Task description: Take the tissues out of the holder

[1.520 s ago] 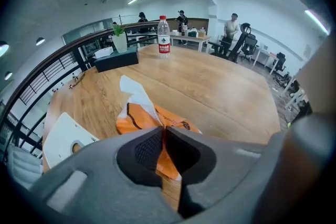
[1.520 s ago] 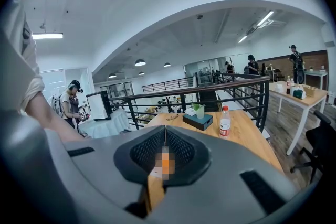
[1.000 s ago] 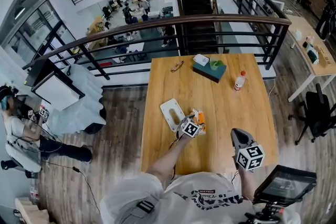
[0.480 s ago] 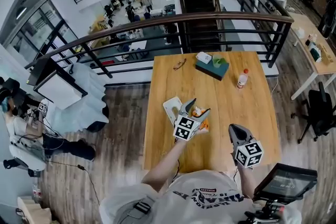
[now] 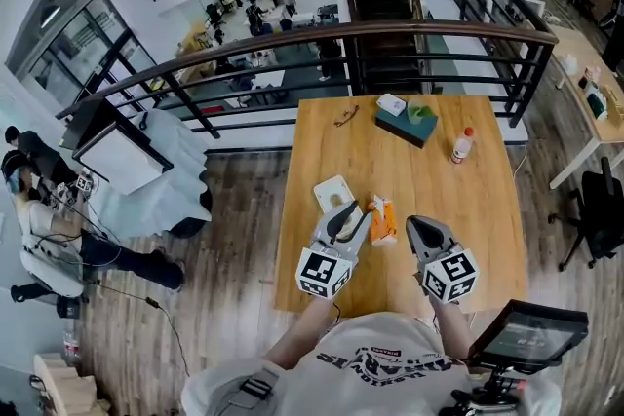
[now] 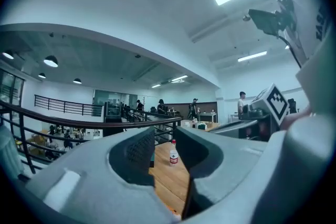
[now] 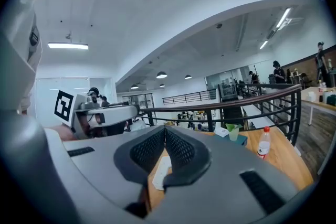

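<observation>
An orange tissue pack (image 5: 382, 219) lies flat on the wooden table (image 5: 439, 195), just right of the white holder (image 5: 333, 193). My left gripper (image 5: 348, 213) hovers above the table's near half, between holder and pack. Its jaws are closing with a gap still between them and nothing in it; the left gripper view shows only the table and a distant bottle (image 6: 172, 153) through the left gripper (image 6: 165, 140). My right gripper (image 5: 419, 227) is shut and empty, right of the pack. In the right gripper view the right gripper (image 7: 165, 134) points over the holder (image 7: 160, 173).
A teal box (image 5: 408, 124) with a green cup, a small white box (image 5: 391, 104), glasses (image 5: 343, 117) and a red-capped bottle (image 5: 462, 145) stand at the table's far end. A black railing (image 5: 429, 34) runs behind the table. A monitor (image 5: 526, 336) stands at lower right.
My left gripper opened wide over the orange pack, then drew back toward me with its jaws narrowing; the pack stays on the table. The right gripper shifted slightly forward.
</observation>
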`<state>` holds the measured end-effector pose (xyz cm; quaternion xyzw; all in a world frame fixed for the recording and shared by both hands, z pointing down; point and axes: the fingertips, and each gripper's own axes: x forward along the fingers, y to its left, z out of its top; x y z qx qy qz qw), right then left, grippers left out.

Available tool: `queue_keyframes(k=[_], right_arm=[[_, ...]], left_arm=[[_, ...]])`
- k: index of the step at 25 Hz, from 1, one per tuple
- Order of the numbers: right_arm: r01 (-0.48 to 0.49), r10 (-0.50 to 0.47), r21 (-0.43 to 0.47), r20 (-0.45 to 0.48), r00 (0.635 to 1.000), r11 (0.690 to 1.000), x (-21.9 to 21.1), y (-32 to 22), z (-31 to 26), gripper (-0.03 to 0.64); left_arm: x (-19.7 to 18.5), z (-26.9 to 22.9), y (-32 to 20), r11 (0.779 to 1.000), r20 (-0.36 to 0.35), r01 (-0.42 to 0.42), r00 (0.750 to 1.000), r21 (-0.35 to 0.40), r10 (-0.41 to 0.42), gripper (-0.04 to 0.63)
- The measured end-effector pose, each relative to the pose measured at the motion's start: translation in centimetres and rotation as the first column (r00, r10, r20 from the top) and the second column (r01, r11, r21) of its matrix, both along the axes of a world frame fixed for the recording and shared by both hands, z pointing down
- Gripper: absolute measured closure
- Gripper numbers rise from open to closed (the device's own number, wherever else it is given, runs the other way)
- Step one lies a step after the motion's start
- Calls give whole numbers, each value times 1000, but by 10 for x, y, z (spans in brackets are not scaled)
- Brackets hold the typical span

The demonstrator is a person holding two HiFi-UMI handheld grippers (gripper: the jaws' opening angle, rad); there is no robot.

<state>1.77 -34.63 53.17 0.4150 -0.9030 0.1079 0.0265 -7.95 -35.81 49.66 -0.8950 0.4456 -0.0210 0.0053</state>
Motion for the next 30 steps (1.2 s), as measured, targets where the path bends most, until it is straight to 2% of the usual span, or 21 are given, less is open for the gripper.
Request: queue_keyframes(k=[3, 6, 10, 16, 30], right_arm=[[27, -27, 9, 4, 1000, 1000, -13, 0, -4, 607], [51, -50, 36, -24, 998, 998, -22, 2, -7, 607], [60, -54, 113, -56, 997, 992, -27, 10, -20, 609], [72, -70, 99, -24, 997, 993, -29, 10, -21, 609], [88, -86, 91, -30, 996, 992, -34, 8, -18, 609]], left_arm=[[-23, 2, 12, 999, -50, 40, 998, 4, -39, 590], [-37, 6, 16, 999, -65, 45, 997, 12, -44, 591], [-46, 6, 19, 998, -44, 60, 997, 28, -59, 591], [-43, 11, 25, 998, -11, 56, 998, 26, -56, 591], [-43, 12, 30, 999, -30, 32, 999, 20, -32, 592]])
